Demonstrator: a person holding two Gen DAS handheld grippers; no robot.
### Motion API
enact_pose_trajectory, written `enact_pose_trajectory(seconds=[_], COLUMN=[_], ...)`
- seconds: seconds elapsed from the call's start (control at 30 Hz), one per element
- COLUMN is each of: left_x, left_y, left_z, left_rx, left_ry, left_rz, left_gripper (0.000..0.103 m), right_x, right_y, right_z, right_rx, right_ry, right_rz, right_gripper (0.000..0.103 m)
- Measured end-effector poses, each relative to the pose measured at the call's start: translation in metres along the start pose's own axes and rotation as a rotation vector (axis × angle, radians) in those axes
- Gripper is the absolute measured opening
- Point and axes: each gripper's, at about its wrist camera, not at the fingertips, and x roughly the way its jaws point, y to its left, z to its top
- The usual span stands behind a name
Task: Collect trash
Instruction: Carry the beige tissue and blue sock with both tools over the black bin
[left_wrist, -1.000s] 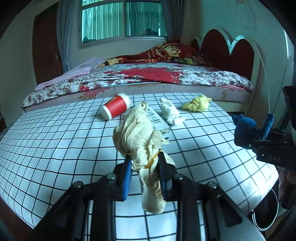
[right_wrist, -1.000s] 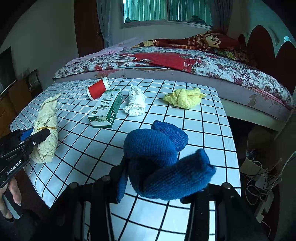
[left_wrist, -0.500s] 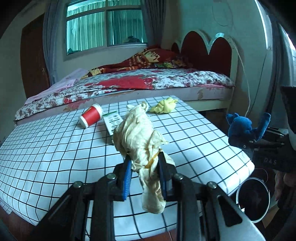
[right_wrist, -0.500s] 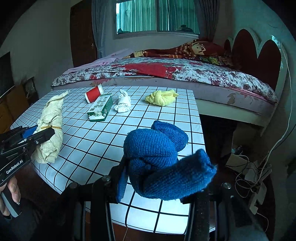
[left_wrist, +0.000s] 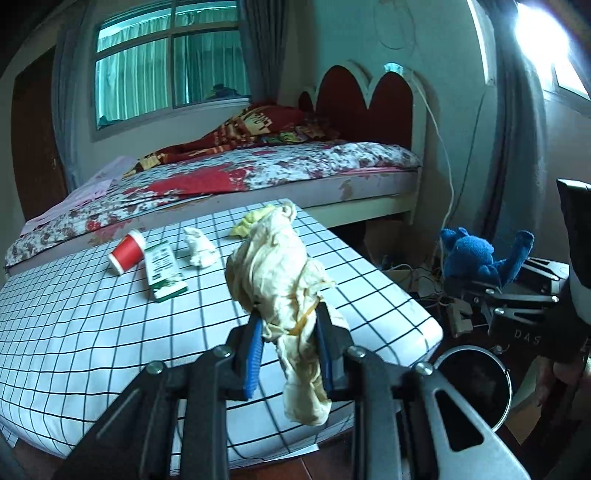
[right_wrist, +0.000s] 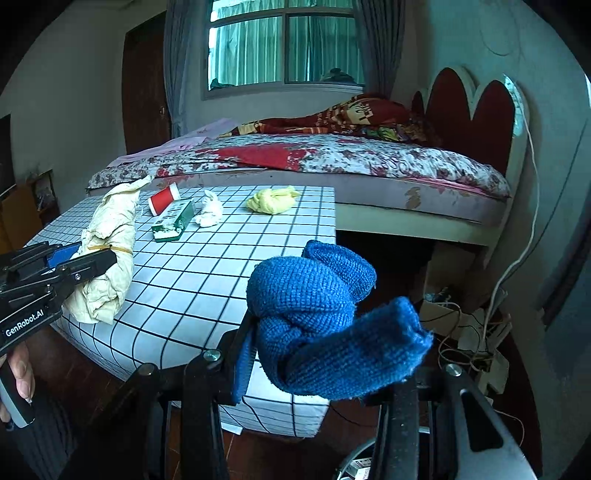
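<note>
Both my claws hold cloth wads off the bench.

My left claw (left_wrist: 288, 345) is clamped on a cream rag (left_wrist: 280, 266) bound with a rubber band, its tail hanging below the fingers, over the near edge of the bench (left_wrist: 92, 325). My right claw (right_wrist: 317, 354) grips a knotted blue cloth (right_wrist: 321, 317) past the bench's right edge, with the round black bin (left_wrist: 474, 384) on the floor below it. On the grid-patterned bench lie a red cup (left_wrist: 127, 252) on its side, a green-and-white carton (left_wrist: 164, 269) just beside it, a white wad (left_wrist: 200, 251) and a yellow cloth (right_wrist: 272, 199). A bed (left_wrist: 258, 177) stands behind.
</note>
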Motion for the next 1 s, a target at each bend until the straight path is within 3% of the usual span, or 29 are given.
enact_pose_trajectory(seconds=[0.6,1.0], left_x=[0.009,0.022], left_y=[-0.083,-0.144], left_z=[-0.003,-0.013], left_rx=[0.085,0.153], left_ry=[0.021,0.074], left_rz=[-0.157,-0.293], left_gripper=[0.027,0.027], right_x=[-0.04,-0.059], right_y=[-0.068,-0.109], right_z=[-0.038,-0.079], right_rx=[0.09,0.141], right_ry=[0.025,0.087], right_rz=[-0.114,-0.176], right_gripper=[0.045,0.045])
